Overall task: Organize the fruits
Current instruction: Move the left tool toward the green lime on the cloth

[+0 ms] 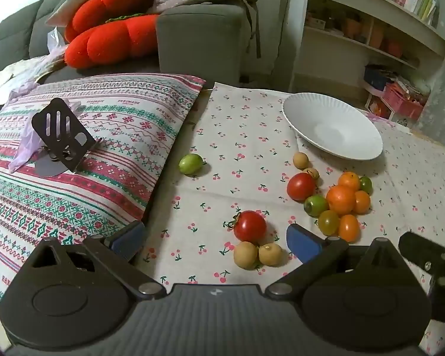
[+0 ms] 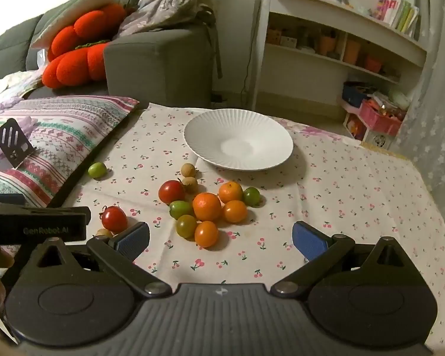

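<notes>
Left wrist view: left gripper (image 1: 215, 238) has jaws spread wide w/ nothing between the blue pads (image 1: 302, 244). A red tomato (image 1: 249, 226) w/ green stem sits in the gap, a bit right of centre and just ahead of the tips; two tan longans (image 1: 257, 254) touch each other just on the near side of it, also between the jaws. Nothing touches the pads. A lone green fruit (image 1: 191, 163) lies farther out, near the tablecloth's (image 1: 243, 136) left edge, close beside the patterned pillow (image 1: 74, 154). Main fruit cluster (image 1: 338, 201) lies right of the right pad, well outside the jaws: red tomato, oranges, green and olive tomatoes, two more longans toward the plate. White ribbed plate (image 1: 332, 126) sits at the far right part of the cloth, bare inside.

Right wrist view: right gripper (image 2: 221, 238) also wide apart, holding nothing. Fruit cluster (image 2: 207, 207) sits ahead of the jaws, left of centre; nearest piece, an orange oval tomato (image 2: 206, 233), lies just past the tips, closer to the left pad (image 2: 132, 240), not touching. White plate (image 2: 238, 139) beyond the cluster, toward the far edge. Stemmed tomato (image 2: 114, 219) is just outside the left pad, w/ the left gripper's black body (image 2: 35, 222) alongside at the left.

Black phone stand (image 1: 63, 138) on the pillow; grey sofa (image 1: 198, 38) w/ red cushion (image 1: 112, 40) behind; white shelf (image 1: 368, 29) at the far right.
</notes>
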`<state>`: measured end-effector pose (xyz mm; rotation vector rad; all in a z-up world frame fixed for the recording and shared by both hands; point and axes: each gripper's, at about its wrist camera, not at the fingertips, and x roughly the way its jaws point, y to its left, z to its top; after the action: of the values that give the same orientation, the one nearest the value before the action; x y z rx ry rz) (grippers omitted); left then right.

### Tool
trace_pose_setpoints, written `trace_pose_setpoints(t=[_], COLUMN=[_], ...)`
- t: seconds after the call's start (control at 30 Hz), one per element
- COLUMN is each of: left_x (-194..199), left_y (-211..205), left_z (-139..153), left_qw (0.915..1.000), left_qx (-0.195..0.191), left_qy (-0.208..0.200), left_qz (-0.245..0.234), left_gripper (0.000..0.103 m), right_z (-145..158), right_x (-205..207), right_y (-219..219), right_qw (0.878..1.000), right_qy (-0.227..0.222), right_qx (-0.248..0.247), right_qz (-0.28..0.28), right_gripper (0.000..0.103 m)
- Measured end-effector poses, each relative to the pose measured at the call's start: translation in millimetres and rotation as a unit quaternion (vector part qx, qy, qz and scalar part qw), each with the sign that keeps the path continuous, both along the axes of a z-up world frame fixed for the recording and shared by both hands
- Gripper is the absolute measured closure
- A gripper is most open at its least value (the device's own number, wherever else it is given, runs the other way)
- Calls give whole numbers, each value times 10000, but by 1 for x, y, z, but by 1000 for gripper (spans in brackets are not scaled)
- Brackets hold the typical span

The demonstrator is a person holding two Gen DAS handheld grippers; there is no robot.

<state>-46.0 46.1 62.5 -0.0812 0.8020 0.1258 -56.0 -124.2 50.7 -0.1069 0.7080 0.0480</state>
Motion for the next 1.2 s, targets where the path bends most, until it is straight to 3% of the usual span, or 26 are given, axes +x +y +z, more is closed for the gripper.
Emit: trace_pose_setpoints(t=[0.33,0.6,0.73,0.87,1.0,1.2], left_x=[-4,-5,5,17,24,33], left_y=[16,20,26,25,20,28], left_z=[1,-4,5,16,9,-7], left_qw=[9998,9994,9993,9991,9983,9952], left_qx=[-171,-170,-297,-324,-360,-819], left_qy=[68,182,122,75,203,459], left_qz=[-14,-222,-173,-246,-407,-261], left_gripper=[10,10,10,10,10,12], right_z=[12,-5,12,21,22,10], right_x=[10,12,28,49,73,96], right_y=[-24,-38,-50,-64,-69,-61], right_qw=[9969,9901,9938,9909,9892,9832], right_qy=[439,924,589,253,315,516], right_qx=[603,918,820,1223,1319,1508], right_qz=[238,530,460,504,562,890], right_gripper=[0,0,0,0,0,4])
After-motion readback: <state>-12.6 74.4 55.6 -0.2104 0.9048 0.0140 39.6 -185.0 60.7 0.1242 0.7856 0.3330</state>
